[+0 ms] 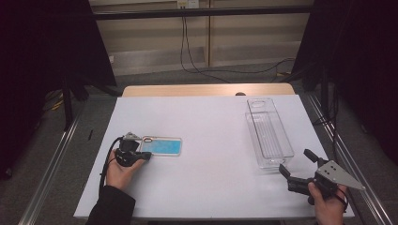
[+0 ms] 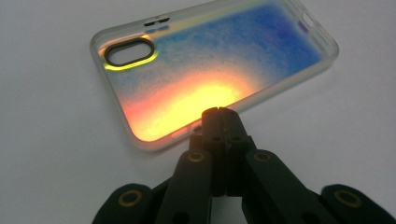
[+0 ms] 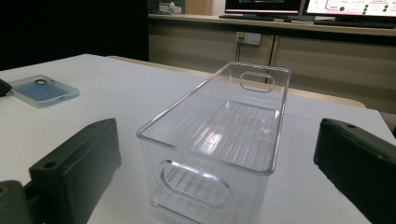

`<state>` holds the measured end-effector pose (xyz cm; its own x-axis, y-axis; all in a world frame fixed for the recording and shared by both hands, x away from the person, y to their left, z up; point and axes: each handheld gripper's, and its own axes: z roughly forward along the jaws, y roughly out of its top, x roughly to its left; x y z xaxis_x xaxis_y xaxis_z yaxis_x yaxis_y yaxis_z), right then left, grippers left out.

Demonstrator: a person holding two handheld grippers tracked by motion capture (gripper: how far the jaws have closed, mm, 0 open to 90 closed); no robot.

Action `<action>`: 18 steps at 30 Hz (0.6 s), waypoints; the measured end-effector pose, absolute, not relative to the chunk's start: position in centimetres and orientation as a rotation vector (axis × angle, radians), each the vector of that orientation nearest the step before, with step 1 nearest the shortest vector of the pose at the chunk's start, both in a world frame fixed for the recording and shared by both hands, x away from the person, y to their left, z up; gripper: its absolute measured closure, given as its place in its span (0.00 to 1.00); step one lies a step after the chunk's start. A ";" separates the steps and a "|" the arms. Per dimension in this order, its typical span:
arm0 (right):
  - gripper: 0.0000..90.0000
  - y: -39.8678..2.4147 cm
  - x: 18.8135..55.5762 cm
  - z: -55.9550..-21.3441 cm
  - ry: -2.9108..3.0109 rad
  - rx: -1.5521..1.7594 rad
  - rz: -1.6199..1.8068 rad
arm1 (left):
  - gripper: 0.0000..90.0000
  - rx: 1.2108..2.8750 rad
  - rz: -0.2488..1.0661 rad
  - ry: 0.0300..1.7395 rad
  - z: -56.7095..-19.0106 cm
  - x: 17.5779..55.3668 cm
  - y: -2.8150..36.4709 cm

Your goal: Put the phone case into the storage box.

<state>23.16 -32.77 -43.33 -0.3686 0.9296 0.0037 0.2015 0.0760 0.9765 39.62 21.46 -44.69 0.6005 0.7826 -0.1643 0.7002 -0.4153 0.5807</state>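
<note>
Resting on your white tabletop (image 1: 206,140): a translucent blue phone case (image 1: 161,146) by your closed, empty left hand-held gripper (image 1: 146,156); a clear plastic bin (image 1: 268,133) before your wide-open right hand-held gripper (image 1: 296,163).

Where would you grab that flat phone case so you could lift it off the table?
Probably by its raised rim. The phone case lies flat, open side up, so only the thin wall offers something to pinch. Come from the end nearest the left gripper, whose shut jaws sit right at that edge; whether they already clamp it I cannot tell. One jaw inside the wall, one outside, would likely suit.

Glossy iridescent phone case (image 2: 215,65), clear plastic bin (image 3: 219,135)
</note>
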 end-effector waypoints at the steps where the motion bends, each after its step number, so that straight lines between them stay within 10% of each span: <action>1: 0.00 -32.8 23.2 -43.3 1.668 1.137 1.343 | 1.00 2.219 0.170 1.163 -44.7 39.8 21.6; 18: 0.00 -32.8 23.2 -43.4 1.670 1.138 1.342 | 1.00 2.230 0.217 1.179 -44.6 40.3 21.1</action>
<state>23.24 -32.78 -43.38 -0.3686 0.9296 0.0035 0.2031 0.0768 0.9761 40.28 21.12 -44.59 0.5918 0.7957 -0.1291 0.6974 -0.4251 0.5770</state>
